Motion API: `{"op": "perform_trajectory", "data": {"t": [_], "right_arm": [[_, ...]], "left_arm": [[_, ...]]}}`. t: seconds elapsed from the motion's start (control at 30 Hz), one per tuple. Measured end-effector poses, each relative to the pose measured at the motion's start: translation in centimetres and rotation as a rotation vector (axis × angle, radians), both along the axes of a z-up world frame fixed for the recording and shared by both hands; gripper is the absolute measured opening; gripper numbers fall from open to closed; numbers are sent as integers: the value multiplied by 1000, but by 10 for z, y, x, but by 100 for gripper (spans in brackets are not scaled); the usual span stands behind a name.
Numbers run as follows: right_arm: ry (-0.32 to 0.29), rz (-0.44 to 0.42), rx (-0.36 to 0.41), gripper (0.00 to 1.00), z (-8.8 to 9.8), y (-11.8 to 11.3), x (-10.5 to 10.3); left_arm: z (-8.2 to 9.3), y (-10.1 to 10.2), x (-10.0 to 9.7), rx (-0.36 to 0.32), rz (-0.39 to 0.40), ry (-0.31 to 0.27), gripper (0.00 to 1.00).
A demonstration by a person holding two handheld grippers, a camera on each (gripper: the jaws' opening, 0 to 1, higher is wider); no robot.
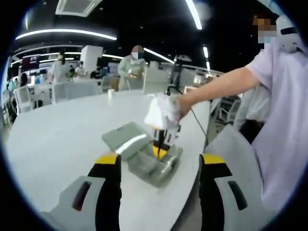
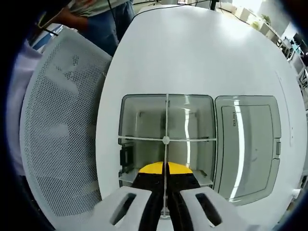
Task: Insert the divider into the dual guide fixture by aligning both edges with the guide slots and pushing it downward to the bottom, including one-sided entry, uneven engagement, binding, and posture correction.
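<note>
A clear plastic box (image 2: 144, 115), the guide fixture, sits on the white table (image 2: 192, 53). A thin clear divider (image 2: 166, 120) runs edge-on down its middle and crosses a second divider (image 2: 192, 140). My right gripper (image 2: 165, 185) is shut on the near end of the first divider, right above the box. In the left gripper view a gloved hand holds that right gripper (image 1: 162, 126) over the box (image 1: 156, 166). My left gripper (image 1: 160, 161) hangs open and wide in front of the box, with nothing in it.
The box's clear lid (image 2: 245, 144) lies flat beside it, also seen as the lid (image 1: 124, 138). A white mesh chair back (image 2: 57, 134) stands at the table's edge. A person's arm (image 1: 226, 84) reaches in from the right. Other people stand far behind.
</note>
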State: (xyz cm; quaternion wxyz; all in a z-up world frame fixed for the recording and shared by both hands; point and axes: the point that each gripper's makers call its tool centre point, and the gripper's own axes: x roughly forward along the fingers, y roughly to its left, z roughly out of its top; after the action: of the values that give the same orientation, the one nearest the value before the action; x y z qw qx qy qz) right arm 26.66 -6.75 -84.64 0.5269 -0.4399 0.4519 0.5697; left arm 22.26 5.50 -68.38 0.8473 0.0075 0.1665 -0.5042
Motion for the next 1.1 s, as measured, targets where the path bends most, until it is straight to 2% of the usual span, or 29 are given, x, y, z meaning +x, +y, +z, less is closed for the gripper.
{"op": "perform_trajectory", "data": {"t": [0.6, 0.7, 0.77, 0.83, 0.93, 0.97, 1.07, 1.1], "right_arm": [[19, -47, 42, 0, 1, 2, 0], [44, -74, 59, 5, 2, 4, -1], [25, -76, 63, 7, 3, 3, 2], [38, -91, 73, 9, 6, 3, 1], [26, -108, 87, 18, 11, 1, 5], [46, -126, 101, 19, 14, 0, 2], [14, -149, 143, 19, 25, -2, 5], [15, -181, 172, 20, 28, 0, 6]], "left_arm": [[2, 10, 1, 10, 24, -8, 64], [2, 11, 2, 8, 28, -8, 64], [2, 12, 3, 9, 30, -7, 64], [2, 12, 3, 8, 32, -8, 65], [2, 13, 4, 3, 37, -6, 65], [2, 14, 5, 2, 41, -6, 66], [1, 14, 4, 0, 45, -4, 66], [1, 14, 4, 0, 46, -3, 66]]}}
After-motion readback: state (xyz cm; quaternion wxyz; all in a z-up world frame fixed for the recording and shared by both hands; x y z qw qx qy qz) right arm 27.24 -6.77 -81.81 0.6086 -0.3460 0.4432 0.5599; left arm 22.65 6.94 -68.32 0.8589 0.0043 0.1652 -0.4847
